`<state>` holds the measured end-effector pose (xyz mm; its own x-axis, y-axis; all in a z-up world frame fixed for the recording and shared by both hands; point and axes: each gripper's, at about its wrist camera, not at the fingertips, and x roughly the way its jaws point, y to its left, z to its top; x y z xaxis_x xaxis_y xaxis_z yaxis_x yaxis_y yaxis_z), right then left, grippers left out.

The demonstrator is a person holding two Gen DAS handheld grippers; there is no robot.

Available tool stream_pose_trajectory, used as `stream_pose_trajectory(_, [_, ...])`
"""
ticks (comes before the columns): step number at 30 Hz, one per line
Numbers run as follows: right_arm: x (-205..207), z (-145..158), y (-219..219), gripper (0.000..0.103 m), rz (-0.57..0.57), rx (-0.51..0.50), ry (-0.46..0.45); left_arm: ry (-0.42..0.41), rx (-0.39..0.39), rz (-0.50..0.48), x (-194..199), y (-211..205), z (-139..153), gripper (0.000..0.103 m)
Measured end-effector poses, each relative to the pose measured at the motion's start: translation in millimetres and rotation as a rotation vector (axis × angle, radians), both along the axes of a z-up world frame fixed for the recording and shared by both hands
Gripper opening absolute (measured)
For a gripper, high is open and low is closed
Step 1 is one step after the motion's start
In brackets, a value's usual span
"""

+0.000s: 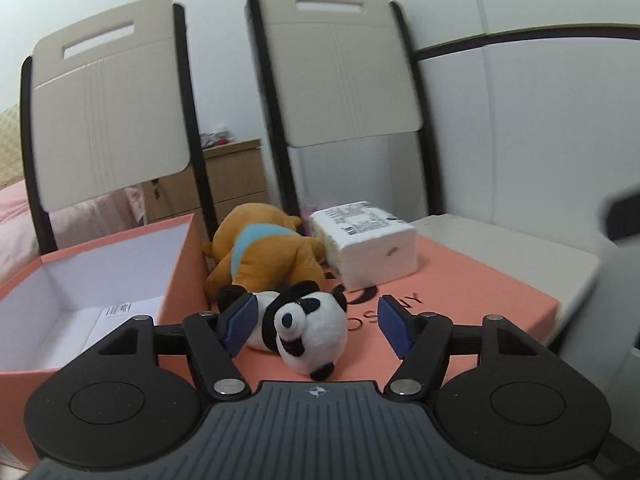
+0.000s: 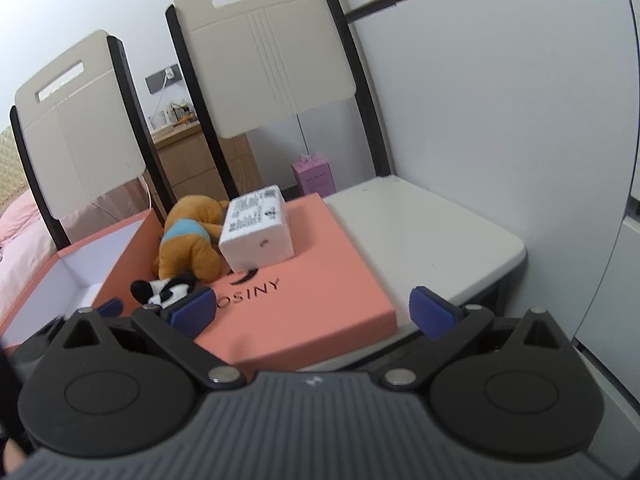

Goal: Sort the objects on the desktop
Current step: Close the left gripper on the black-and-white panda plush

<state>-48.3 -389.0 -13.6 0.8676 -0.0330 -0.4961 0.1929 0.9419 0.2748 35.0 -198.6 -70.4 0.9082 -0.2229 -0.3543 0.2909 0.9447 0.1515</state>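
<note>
A small panda plush (image 1: 308, 328) lies on the salmon box lid (image 1: 460, 280), between the open blue fingers of my left gripper (image 1: 318, 326). Behind it lie a brown plush dog with a blue shirt (image 1: 264, 252) and a white tissue pack (image 1: 368, 240). The open salmon box (image 1: 80, 280) with a white inside stands to the left. In the right wrist view the panda (image 2: 166, 290), dog (image 2: 190, 240), tissue pack (image 2: 258, 232) and lid (image 2: 312, 272) show ahead. My right gripper (image 2: 314, 312) is open and empty above the lid's near edge.
Two folding chairs (image 1: 340, 68) stand behind the white table (image 2: 420, 240). A small purple box (image 2: 314, 176) stands at the table's back. A wooden drawer unit (image 1: 236, 180) and a pink bed (image 1: 12, 232) lie beyond. A white wall is on the right.
</note>
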Motion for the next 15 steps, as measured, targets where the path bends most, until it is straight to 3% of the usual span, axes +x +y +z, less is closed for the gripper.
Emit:
stream_pose_trajectory(9, [8,-7,-2,0.103,0.016,-0.017,0.052,0.123,0.059,0.061,45,-14,-19,0.071])
stream_pose_trajectory(12, [11,-8,1,0.103,0.019,-0.019,0.058,0.129,0.102,0.067,49,-16,-25,0.062])
stream_pose_trajectory(15, [14,-10,6,0.103,0.023,-0.031,0.069,0.120,0.091,0.053,45,-11,-17,0.053])
